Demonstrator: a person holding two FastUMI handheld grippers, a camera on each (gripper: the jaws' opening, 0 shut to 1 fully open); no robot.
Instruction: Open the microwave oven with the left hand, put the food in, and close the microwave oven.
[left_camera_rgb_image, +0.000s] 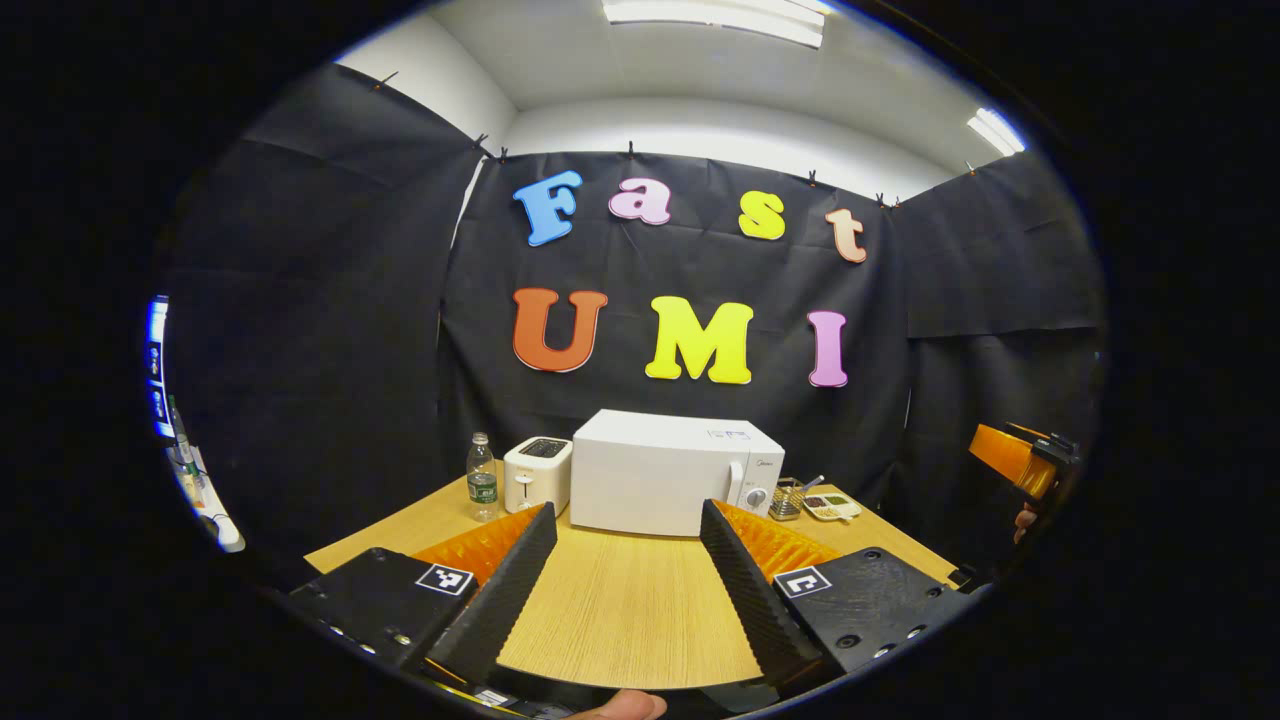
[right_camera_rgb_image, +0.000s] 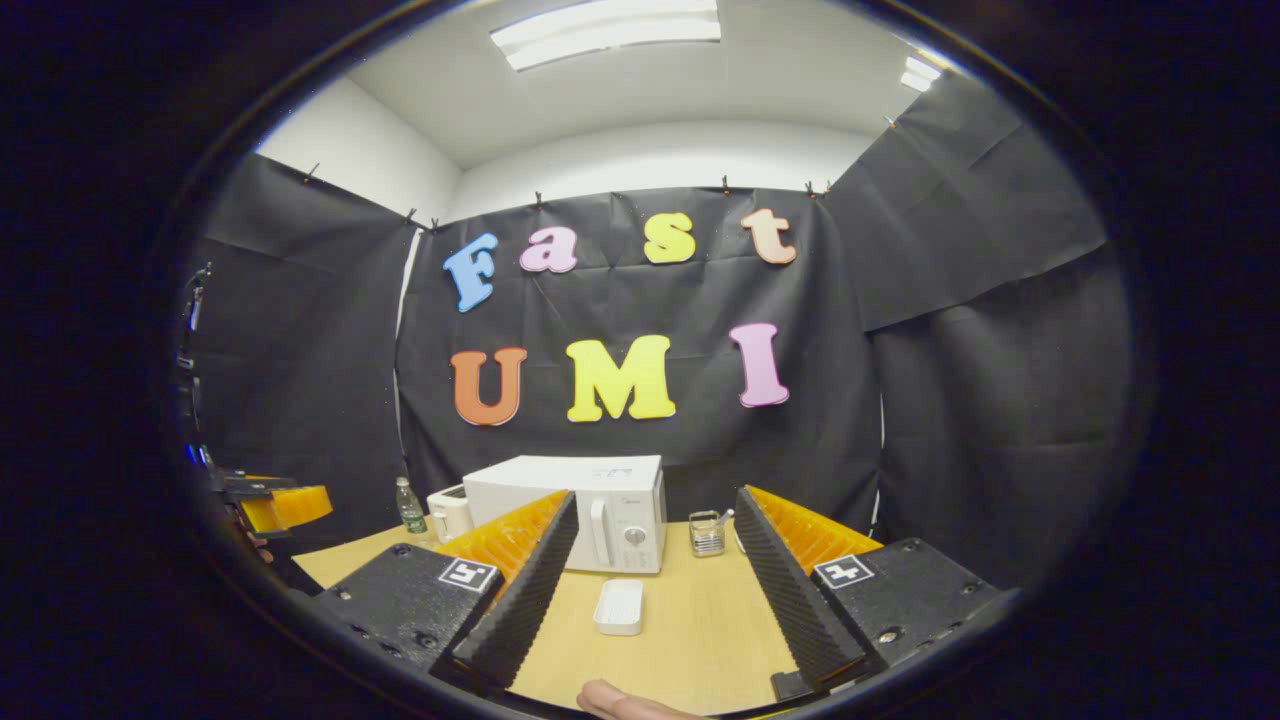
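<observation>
The white microwave oven (left_camera_rgb_image: 676, 472) stands at the far edge of the wooden tabletop (left_camera_rgb_image: 620, 610), close to the black cloth wall, with its door shut and its handle and round knob at its right end. Just beside it toward the far left corner sits a white toaster (left_camera_rgb_image: 537, 474), and next to that a clear water bottle (left_camera_rgb_image: 482, 478) with a green label. On the microwave's other side, toward the far right corner, are a small wire basket (left_camera_rgb_image: 786, 499) and a shallow tray (left_camera_rgb_image: 831, 506) of mixed foods. In the right gripper view a small white rectangular dish (right_camera_rgb_image: 619, 607) lies on the bare wood nearer the front edge, well apart from the microwave (right_camera_rgb_image: 585, 512); what it holds cannot be made out. The left gripper (left_camera_rgb_image: 628, 545) hovers over the front of the tabletop with its fingers spread wide and nothing between them. The right gripper (right_camera_rgb_image: 655, 555) likewise hangs above the front edge, fingers parted and empty, the dish lying on the table in the gap between them.
</observation>
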